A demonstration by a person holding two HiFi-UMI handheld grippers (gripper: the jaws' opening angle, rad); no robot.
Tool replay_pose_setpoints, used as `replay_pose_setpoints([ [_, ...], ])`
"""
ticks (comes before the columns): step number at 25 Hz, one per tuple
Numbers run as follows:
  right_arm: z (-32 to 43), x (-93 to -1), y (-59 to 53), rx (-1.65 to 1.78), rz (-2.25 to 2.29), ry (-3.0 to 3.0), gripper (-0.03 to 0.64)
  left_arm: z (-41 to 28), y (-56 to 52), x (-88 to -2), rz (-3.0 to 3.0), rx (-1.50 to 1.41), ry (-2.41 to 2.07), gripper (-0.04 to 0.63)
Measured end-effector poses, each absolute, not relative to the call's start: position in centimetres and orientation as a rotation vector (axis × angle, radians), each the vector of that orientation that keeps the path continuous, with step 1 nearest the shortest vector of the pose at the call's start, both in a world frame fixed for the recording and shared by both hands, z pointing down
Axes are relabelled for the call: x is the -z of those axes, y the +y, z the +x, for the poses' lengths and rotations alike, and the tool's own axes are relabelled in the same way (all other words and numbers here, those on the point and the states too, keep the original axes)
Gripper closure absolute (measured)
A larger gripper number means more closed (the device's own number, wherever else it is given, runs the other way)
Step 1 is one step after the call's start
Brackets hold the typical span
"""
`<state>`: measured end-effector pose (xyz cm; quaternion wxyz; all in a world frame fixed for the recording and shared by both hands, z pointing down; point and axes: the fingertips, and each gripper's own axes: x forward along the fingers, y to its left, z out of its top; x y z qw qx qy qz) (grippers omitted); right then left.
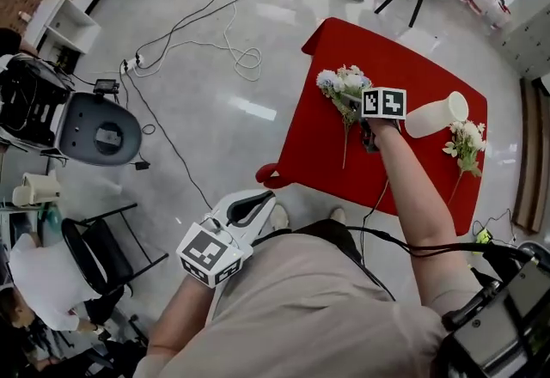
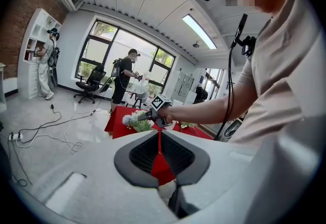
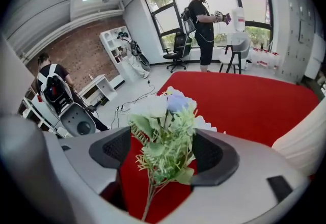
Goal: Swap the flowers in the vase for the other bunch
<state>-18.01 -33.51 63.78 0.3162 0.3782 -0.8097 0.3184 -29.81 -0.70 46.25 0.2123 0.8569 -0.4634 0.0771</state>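
Note:
A bunch of blue and white flowers (image 1: 342, 86) lies on the red table (image 1: 412, 187). My right gripper (image 1: 354, 103) is at its stems, open, and in the right gripper view the bunch (image 3: 165, 131) stands between the wide-apart jaws with neither pad pressing on it. The white vase (image 1: 436, 114) lies on its side to the right of that gripper, with no flowers in it. A second bunch of white flowers (image 1: 465, 143) lies beyond the vase near the table's right edge. My left gripper (image 1: 258, 200) is shut and empty, held off the table close to my body.
Cables (image 1: 232, 41) trail over the grey floor left of the table. A black round-topped device (image 1: 101, 132) and a black folding chair (image 1: 112, 256) stand at the left. A person (image 3: 199, 19) stands beyond the table by chairs and windows.

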Motion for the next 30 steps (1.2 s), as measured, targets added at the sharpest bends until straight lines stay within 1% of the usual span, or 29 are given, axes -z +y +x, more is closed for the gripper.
replay_pose_setpoints([
  [6,-18.7,-67.9,-35.0,-0.865,0.985,-1.983,0.242,-32.7,-0.2,-46.7,2.335,-0.194,-1.337,0.588],
  [8,-19.1,-68.7,-35.1,-0.88,0.989,-1.965,0.253,-33.6,0.0,-47.0,2.323,-0.19,-1.347,0.588],
  [12,-19.4,-69.8,-35.3,-0.903,0.993,-1.961,0.326,-34.4,-0.1,-47.7,2.308,-0.185,-1.357,0.588],
  [14,-19.6,-69.9,-35.3,-0.909,0.987,-1.981,0.375,-34.5,-0.2,-47.9,2.306,-0.18,-1.357,0.588],
  [17,-19.8,-69.1,-35.4,-0.895,0.994,-2.022,0.47,-34.5,-0.5,-47.7,2.314,-0.176,-1.343,0.588],
  [18,-19.8,-68.7,-35.4,-0.89,1.0,-2.036,0.486,-34.5,-0.6,-47.6,2.319,-0.177,-1.337,0.588],
  [22,-19.5,-66.7,-34.8,-0.886,1.028,-2.096,0.512,-34.5,-0.6,-47.2,2.34,-0.177,-1.31,0.588],
  [30,-18.2,-59.6,-33.7,-0.835,1.072,-2.299,0.523,-31.3,-1.1,-46.9,2.413,-0.175,-1.22,0.588],
])
